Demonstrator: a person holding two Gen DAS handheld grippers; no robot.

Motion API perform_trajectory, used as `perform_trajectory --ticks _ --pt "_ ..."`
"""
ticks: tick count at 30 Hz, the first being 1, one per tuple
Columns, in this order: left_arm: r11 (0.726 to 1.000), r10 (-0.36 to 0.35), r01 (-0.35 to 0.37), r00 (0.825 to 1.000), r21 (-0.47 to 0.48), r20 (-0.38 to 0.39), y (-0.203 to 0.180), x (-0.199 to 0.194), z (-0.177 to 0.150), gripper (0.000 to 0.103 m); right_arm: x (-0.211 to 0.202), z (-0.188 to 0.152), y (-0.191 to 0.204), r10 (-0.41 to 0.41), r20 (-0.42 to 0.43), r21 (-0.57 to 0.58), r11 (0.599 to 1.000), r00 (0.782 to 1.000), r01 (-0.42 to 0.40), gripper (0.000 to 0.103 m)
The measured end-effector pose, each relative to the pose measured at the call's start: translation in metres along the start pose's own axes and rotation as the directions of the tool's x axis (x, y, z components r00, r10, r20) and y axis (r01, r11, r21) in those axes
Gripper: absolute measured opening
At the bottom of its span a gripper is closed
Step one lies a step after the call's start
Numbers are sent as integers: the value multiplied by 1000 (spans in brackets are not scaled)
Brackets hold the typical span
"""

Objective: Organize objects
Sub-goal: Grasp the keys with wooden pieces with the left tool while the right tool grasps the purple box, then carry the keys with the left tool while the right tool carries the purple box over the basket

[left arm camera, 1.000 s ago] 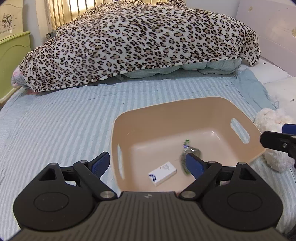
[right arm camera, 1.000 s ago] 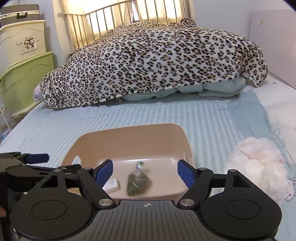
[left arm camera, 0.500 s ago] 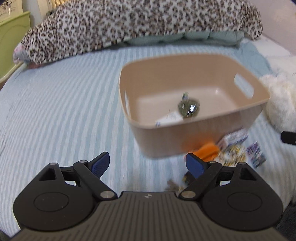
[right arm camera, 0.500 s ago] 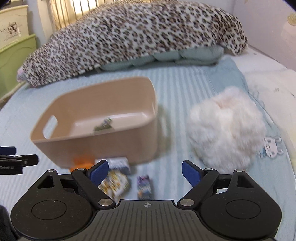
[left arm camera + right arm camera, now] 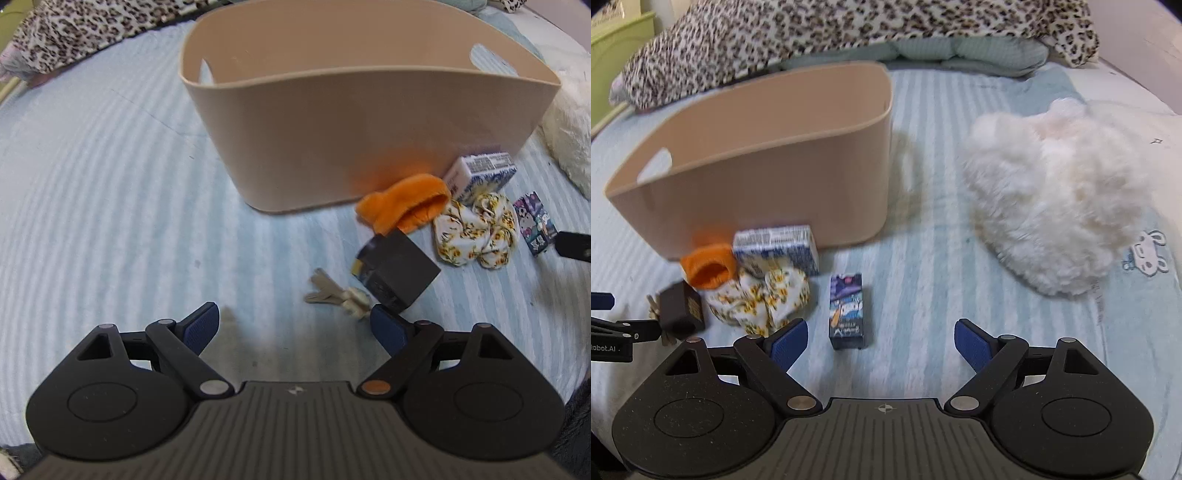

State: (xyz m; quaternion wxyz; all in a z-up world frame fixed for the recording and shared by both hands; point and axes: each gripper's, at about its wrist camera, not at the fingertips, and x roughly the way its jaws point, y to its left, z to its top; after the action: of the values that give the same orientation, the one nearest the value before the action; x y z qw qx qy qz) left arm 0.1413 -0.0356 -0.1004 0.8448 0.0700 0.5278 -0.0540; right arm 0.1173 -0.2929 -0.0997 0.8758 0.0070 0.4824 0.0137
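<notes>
A beige plastic bin [image 5: 369, 110] [image 5: 757, 177] stands on the striped bed. In front of it lie an orange fuzzy sock [image 5: 404, 208] [image 5: 709, 267], a blue-and-white carton [image 5: 480, 171] [image 5: 775, 249], a floral scrunchie [image 5: 476, 229] [image 5: 757, 299], a black box [image 5: 397, 275] [image 5: 681, 310], keys [image 5: 336, 293] and a small purple box [image 5: 535, 223] [image 5: 846, 310]. My left gripper [image 5: 295, 326] is open and empty, low over the bed just short of the keys. My right gripper [image 5: 881, 339] is open and empty, with the purple box just ahead of its left finger.
A white fluffy plush [image 5: 1056, 199] [image 5: 569, 122] lies right of the bin. A leopard-print blanket [image 5: 849, 33] is heaped at the back. The left gripper's finger shows at the left edge of the right wrist view [image 5: 613, 325].
Both grippers have dropped from above the bin and pulled back toward the bed's near side. The bin's contents are now hidden behind its wall, and the loose objects in front have come into view.
</notes>
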Motion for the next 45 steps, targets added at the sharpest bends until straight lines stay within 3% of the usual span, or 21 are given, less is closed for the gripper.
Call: perform_trajectory --ticks 5,10,12,16,17,18,21,32,36,41,45 --pt "999 -29 29 999 -19 -19 -5 10 0 87 15 0 9 3 -19 -27 1000 1000 -4 82" --pt "998 -52 52 999 -43 2 -4 9 0 68 27 1 15 5 -25 -44 999 1000 -6 69" --pt "997 -62 62 998 -49 14 -2 7 -1 54 30 1 15 8 -31 -44 999 999 -10 56" --pt "993 -88 89 996 -73 23 5 5 -3 54 30 0 18 17 -28 -55 998 999 -19 36" --pt "993 -93 95 995 -76 32 6 4 -4 52 29 -1 19 22 -28 -59 998 999 -24 23" --pt "992 -95 99 994 -75 52 7 2 -5 47 28 -1 20 20 -25 -62 998 999 -21 21" --pt "990 -116 122 990 -73 83 11 -4 -9 42 25 -4 22 17 -20 -66 998 1000 -18 21" --pt "989 -126 135 984 -63 128 18 -28 -21 42 -4 -8 21 35 26 -31 999 999 -34 21" --pt "989 -121 133 979 -64 167 28 -47 -8 42 -23 -5 19 48 76 -16 999 996 -47 21" --pt "991 -109 125 961 -47 254 35 -82 7 42 -54 8 20 67 166 -16 998 984 -66 21" --pt "996 -86 90 935 5 343 32 -109 22 42 -77 23 24 60 261 -21 998 963 -56 21"
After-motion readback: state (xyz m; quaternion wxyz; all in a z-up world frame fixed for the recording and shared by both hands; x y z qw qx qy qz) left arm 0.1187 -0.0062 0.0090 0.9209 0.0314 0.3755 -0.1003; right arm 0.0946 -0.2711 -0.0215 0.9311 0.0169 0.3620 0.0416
